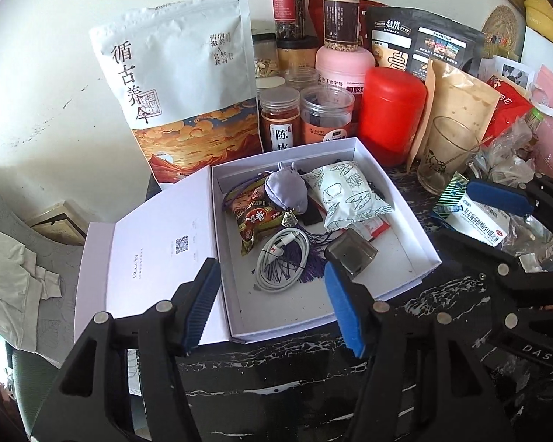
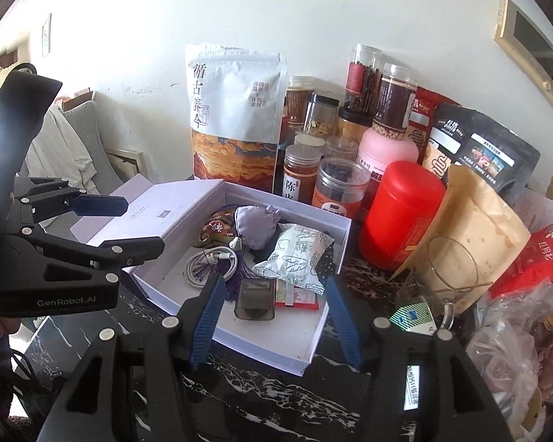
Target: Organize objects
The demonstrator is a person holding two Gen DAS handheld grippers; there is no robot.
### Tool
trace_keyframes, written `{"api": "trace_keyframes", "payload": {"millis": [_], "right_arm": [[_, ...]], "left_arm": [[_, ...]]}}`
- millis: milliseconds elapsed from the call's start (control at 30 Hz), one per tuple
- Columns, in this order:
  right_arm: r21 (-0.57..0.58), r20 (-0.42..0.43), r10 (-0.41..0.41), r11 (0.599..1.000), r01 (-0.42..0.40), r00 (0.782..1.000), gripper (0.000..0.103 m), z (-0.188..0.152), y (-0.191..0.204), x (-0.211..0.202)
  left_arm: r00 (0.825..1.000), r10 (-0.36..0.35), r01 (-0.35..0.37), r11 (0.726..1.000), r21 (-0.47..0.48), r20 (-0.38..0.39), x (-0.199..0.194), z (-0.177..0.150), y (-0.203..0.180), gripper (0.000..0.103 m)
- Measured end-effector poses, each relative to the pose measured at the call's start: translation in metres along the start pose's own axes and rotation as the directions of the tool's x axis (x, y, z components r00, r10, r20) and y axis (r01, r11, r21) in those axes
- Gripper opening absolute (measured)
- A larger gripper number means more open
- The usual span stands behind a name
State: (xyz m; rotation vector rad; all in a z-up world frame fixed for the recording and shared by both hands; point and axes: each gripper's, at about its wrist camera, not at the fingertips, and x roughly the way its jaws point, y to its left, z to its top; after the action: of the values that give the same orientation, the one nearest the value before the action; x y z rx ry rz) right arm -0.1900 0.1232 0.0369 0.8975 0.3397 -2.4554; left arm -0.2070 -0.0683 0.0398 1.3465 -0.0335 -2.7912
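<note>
A white box [image 1: 398, 202] with its lid folded open to the left sits on the dark marble table. Inside lie a coiled white cable [image 1: 284, 258], a purple pouch [image 1: 287, 191], a red-green snack packet [image 1: 250, 221], a white patterned packet [image 1: 346, 195] and a small grey translucent case [image 1: 354, 254]. My left gripper [image 1: 272, 305] hovers open above the box's near edge, nothing between its pads. My right gripper [image 2: 276, 318] is open too, above the box's near right corner [image 2: 313, 353] and the grey case [image 2: 256, 302]. Each gripper shows in the other's view, the left gripper [image 2: 143, 226] at the lid side.
Jars, a tall white pouch [image 1: 180, 84], a red canister [image 1: 390, 114] and standing bags crowd the wall behind the box. A glass [image 1: 446, 154], a blue-white medicine box [image 1: 475, 217] and plastic bags lie right. A chair with cloth [image 1: 14, 258] stands left.
</note>
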Motion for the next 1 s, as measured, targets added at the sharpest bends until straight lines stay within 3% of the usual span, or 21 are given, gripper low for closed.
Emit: {"api": "trace_keyframes", "payload": {"millis": [467,1000], "right_arm": [[-0.013,0.086,-0.034,0.999,0.035,0.996,0.064,-0.017,0.024,-0.078],[0.015,0.110,-0.060,0.998,0.059,0.992,0.064,-0.055,0.039,-0.131]], "left_arm": [[0.995,0.029,-0.029,1.000,0.003,0.095,-0.082,-0.032,-0.012,0.072],[0.988,0.023,-0.025,1.000,0.011,0.150,-0.155,-0.091,-0.030,0.075]]}}
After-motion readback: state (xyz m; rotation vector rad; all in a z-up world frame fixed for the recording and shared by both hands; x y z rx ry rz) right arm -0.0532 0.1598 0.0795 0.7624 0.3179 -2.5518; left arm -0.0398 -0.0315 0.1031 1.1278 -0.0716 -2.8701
